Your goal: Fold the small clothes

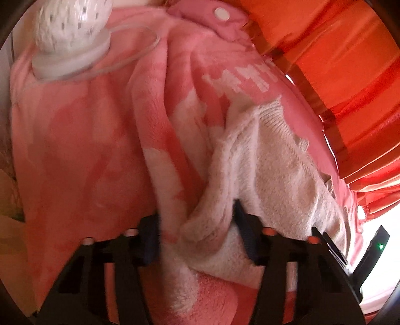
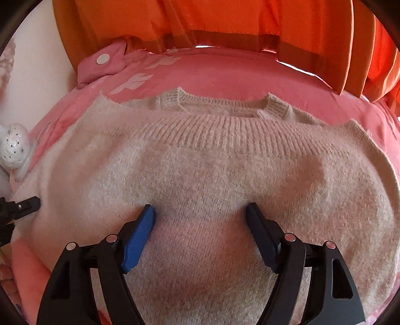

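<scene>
Nearest the right wrist camera, the right hand-held gripper stands with its two fingers spread wide, tips resting on or just above the middle of a cream knitted sweater, with nothing pinched between them. The sweater lies flat and spread out on a pink blanket with pale flower shapes, its ribbed neckline at the far side. A band of bare blanket shows beyond the neckline, up to an orange curtain that closes off the far edge. At the sweater's left edge the black tip of the left hand-held gripper touches the knit. In the left wrist view, that left hand-held gripper has its fingers drawn narrow around a bunched fold of the sweater at its edge, the cloth filling the gap between them. To the left of that fold the blanket lies open. A white ball-shaped lamp on a round base sits at the blanket's far left corner, with a thin cord beside it. A pink pillow with a white button lies at the far edge, against the curtain.
</scene>
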Motion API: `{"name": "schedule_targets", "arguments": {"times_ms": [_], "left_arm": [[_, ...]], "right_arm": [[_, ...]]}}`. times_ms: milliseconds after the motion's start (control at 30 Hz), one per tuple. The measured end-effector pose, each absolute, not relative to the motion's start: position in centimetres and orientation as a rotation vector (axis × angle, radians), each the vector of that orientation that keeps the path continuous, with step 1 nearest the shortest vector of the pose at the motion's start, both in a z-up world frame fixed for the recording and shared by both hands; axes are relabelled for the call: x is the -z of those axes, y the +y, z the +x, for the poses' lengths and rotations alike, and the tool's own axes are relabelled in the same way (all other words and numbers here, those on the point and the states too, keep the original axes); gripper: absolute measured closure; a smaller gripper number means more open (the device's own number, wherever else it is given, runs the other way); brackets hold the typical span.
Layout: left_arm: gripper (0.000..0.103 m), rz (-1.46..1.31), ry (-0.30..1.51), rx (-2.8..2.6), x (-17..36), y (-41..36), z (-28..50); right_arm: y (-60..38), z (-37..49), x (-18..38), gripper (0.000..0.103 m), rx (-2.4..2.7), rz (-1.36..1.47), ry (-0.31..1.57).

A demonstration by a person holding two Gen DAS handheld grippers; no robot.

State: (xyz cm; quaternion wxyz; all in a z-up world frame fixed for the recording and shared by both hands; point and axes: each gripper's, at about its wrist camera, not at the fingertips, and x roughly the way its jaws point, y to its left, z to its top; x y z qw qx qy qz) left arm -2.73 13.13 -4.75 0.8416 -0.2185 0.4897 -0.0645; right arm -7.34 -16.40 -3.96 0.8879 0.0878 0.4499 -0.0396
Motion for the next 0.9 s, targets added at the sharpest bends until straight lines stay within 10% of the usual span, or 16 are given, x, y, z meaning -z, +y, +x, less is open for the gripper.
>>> {"name": "schedule_targets", "arguments": {"times_ms": [167,633,900], "left_arm": [[0.094,-0.418,0.923,0.148,-0.4,13.0,-4.3],[0.094,-0.298,0.84,0.29,-4.9,4.4,-6.0],[0.056,-0.343,0.968,-0.002,-1.2,9.3,-5.7]], "right_arm": [[-17.1,-8.3,3.0,0.029,0.055,0.247,0.931],[-24.8,-16.9,2.9,0.028,0.07,0.518,0.883],[-25.7,-17.3,3.5,0.028,0.046,0.595,0.864]]}}
